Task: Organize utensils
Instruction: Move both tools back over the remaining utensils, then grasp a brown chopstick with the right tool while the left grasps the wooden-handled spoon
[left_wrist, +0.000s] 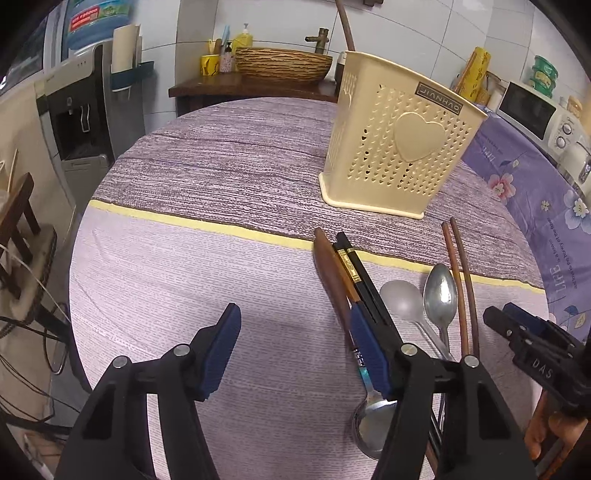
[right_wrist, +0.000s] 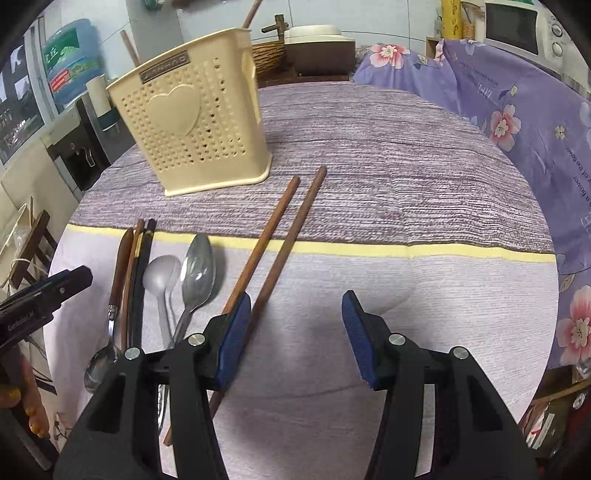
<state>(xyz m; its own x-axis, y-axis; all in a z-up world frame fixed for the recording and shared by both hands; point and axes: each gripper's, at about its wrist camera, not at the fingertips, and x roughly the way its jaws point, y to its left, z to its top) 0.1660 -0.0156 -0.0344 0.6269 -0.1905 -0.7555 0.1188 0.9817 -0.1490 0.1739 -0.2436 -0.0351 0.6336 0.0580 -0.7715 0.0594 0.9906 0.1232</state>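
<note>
Brown chopsticks (right_wrist: 258, 266): near ends hidden behind right gripper's fingers (right_wrist: 232, 343). Spoon handles (left_wrist: 441, 343): lower parts covered by left gripper's finger (left_wrist: 369, 354). Holder (left_wrist: 395, 144): inside hidden. Microwave (right_wrist: 517, 26): cut off at top edge.

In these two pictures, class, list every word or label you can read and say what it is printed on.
"JIANHAO": upside-down plate on the cream utensil holder.
"DAS": right gripper, seen from the left wrist.
"LIFE" and "of the flower": floral purple cloth.
"GenRobot.AI": left gripper, seen from the right wrist.
Water bottle label: too blurred.
</note>
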